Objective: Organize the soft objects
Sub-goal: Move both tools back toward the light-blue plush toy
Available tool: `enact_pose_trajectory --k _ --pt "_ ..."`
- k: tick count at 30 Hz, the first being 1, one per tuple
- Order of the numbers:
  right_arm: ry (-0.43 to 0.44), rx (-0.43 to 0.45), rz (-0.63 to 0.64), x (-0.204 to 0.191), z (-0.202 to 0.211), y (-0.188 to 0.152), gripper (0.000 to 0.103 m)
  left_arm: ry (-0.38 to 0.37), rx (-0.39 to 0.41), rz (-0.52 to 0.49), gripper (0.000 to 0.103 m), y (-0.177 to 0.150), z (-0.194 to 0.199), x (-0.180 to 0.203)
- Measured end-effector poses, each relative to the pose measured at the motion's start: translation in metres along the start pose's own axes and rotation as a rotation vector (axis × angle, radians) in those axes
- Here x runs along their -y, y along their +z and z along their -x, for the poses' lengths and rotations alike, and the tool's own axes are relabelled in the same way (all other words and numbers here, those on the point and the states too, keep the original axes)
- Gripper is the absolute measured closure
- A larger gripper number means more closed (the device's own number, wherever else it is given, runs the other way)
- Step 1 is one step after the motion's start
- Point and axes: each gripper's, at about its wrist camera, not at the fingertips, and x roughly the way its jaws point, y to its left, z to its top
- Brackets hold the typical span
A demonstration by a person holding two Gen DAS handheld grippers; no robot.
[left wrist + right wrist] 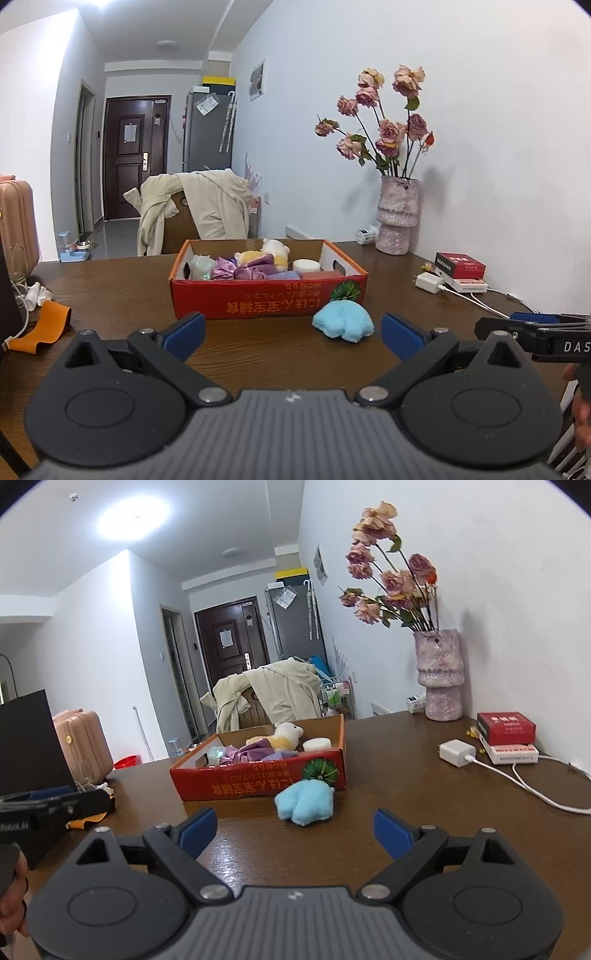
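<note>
Where it lies before glossy cardboard box (258,301), fluffy blue plush (343,325), perhaps touching.

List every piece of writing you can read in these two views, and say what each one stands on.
"DAS": white letters on the right gripper, cut off by the frame edge.
Red cardboard box: yellow characters on its front, upside down, not readable.
Small red box and the white box under it: print too blurred.
Left gripper: white lettering on its body, blurred.
Notes on the door and fridge: too small.
</note>
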Motion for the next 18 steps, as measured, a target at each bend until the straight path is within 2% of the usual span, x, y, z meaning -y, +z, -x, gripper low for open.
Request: enact_pose_trajectory --k 6,13,15,17,18 --pt "-0.008 -0.017 -0.048 0.017 -0.017 -0.006 0.012 -0.021 -0.066 -0.016 0.000 -0.007 -0.028 0.011" --pt "0.035 -0.066 -0.081 0.035 -0.065 -0.007 0.016 -0.030 -0.134 0.026 0.000 -0.008 -0.092 0.014" --pt "0.044 -0.075 -0.082 0.040 -0.083 -0.003 0.022 -0.035 -0.147 0.044 0.003 -0.006 -0.117 0.013" --pt "0.047 -0.096 -0.084 0.044 -0.106 0.001 0.024 -0.039 -0.173 0.063 0.015 -0.003 -0.142 0.012" --pt "0.051 -0.102 -0.087 0.046 -0.117 0.004 0.026 -0.047 -0.185 0.068 0.018 -0.002 -0.155 0.011"
